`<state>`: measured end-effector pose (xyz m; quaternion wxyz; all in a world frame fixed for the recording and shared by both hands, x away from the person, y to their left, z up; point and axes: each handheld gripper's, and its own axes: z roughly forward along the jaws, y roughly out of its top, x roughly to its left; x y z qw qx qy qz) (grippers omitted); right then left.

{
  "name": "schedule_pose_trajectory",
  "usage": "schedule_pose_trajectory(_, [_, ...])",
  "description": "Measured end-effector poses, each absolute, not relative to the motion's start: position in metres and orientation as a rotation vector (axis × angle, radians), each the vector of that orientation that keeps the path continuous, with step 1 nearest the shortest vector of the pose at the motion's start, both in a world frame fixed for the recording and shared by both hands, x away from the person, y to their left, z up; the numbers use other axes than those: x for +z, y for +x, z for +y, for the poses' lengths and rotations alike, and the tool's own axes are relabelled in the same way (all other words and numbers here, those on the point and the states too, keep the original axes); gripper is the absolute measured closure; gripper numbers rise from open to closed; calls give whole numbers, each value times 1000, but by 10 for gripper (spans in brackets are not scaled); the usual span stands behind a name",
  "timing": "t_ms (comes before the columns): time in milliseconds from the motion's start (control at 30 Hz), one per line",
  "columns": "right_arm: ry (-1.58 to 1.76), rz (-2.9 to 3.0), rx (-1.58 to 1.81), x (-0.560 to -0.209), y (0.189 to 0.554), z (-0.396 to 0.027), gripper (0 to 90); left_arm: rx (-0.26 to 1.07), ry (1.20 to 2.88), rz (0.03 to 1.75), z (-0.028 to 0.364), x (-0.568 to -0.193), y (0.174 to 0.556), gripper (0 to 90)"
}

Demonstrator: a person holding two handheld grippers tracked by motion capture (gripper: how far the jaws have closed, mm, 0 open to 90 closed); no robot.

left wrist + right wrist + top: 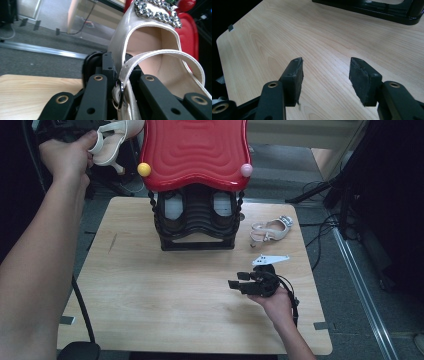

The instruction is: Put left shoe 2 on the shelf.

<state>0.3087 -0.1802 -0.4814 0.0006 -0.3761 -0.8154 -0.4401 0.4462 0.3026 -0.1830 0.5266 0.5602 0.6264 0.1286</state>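
High view showed left gripper (120, 82) clamped on cream heeled sandal (111, 142), raised beyond table's far-left corner beside red-topped rack (195, 155); right gripper (245, 283) rested wide, empty, near right edge (312, 285); second sandal (270, 230) awaited.

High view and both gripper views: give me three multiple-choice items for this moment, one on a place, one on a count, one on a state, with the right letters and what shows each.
1. Where is the second sandal lying?
A. on the table right of the black rack
B. on the red top
C. on the floor

2. How many coloured balls sit on the front corners of the red top?
A. one
B. two
C. four

3. How does the right gripper stand?
A. shut on a strap
B. open, with bare table between its jaws
C. shut on the rack

Answers:
1 A, it rests on the wooden table beside the black rack.
2 B, a yellow ball and a pink ball.
3 B, its pads stand apart over wood, while the left gripper clamps the held sandal at its strap.
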Motion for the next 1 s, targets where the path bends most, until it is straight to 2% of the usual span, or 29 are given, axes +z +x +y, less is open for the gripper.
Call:
schedule_pose_trajectory(333, [-1159,-2570,-1377,-482,308,-178,463,320,1384,1446,261,-159,455,821])
schedule_pose_trajectory(667, [-1156,-2583,-1373,-481,308,-180,463,289,1439,1419,222,-166,468,819])
schedule_pose_trajectory(1000, [-1149,-2583,-1377,-480,309,-182,463,279,1452,1421,203,-184,477,808])
